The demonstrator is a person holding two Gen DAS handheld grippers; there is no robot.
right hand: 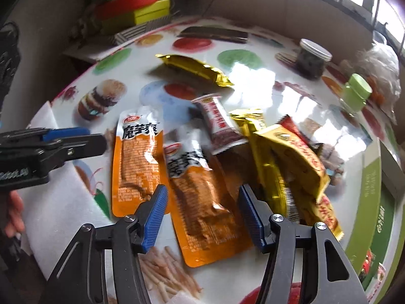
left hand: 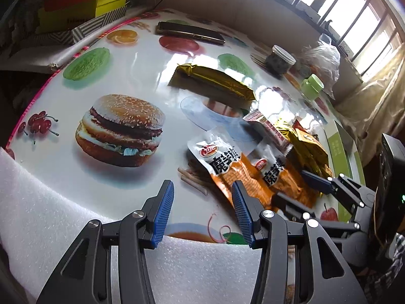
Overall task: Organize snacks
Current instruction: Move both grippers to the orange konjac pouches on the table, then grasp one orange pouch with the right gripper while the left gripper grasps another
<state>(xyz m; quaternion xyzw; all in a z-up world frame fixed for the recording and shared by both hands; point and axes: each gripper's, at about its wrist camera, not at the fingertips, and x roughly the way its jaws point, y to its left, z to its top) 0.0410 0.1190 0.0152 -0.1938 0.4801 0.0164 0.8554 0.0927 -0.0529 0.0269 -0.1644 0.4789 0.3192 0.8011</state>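
Snack packets [right hand: 202, 167] piled on table [right hand: 253, 81]

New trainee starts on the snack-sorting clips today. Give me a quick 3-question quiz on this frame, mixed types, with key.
1. True or false: the right gripper is clamped on a snack packet.
2. Multiple choice: the lone gold packet lying apart from the pile is
A) inside the lidded jar
B) flat on the table, farther from the grippers than the pile
C) held by the left gripper
3. Short answer: what colour is the lower part of the two matching packets nearest the grippers?

Key
1. False: its jaws stand open over an orange packet, not pressing it.
2. B. The left gripper is open and empty; the jar stands closed near the window.
3. Orange.
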